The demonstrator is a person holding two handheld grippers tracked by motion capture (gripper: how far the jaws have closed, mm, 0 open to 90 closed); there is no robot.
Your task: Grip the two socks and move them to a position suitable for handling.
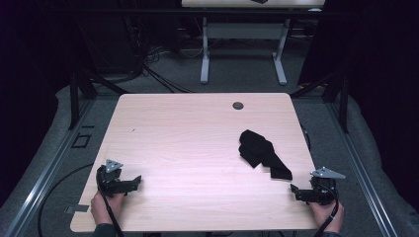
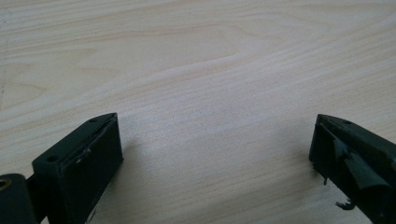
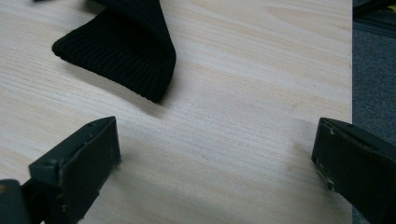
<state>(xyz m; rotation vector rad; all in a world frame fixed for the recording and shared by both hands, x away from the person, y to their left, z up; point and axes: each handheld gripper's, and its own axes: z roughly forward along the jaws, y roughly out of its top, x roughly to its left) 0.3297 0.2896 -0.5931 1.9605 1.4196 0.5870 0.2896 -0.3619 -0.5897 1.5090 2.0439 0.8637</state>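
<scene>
A crumpled black knitted cloth [image 1: 261, 152] lies on the right half of the light wooden table [image 1: 188, 138]; its ribbed end [image 3: 126, 51] reaches toward the right gripper. My right gripper [image 1: 295, 190] rests at the table's front right corner, just below that end, jaws wide open with only bare wood between them [image 3: 215, 144]. My left gripper [image 1: 137, 180] sits near the front left edge, far from the cloth, also open over bare tabletop [image 2: 215, 140]. A hand holds each gripper from the bottom edge.
A round cable grommet [image 1: 238, 105] sits near the table's far edge. Grey carpet [image 1: 390, 98] surrounds the table, with the right edge of the table close to the right gripper [image 3: 351, 70]. Another desk's legs [image 1: 205, 54] stand behind.
</scene>
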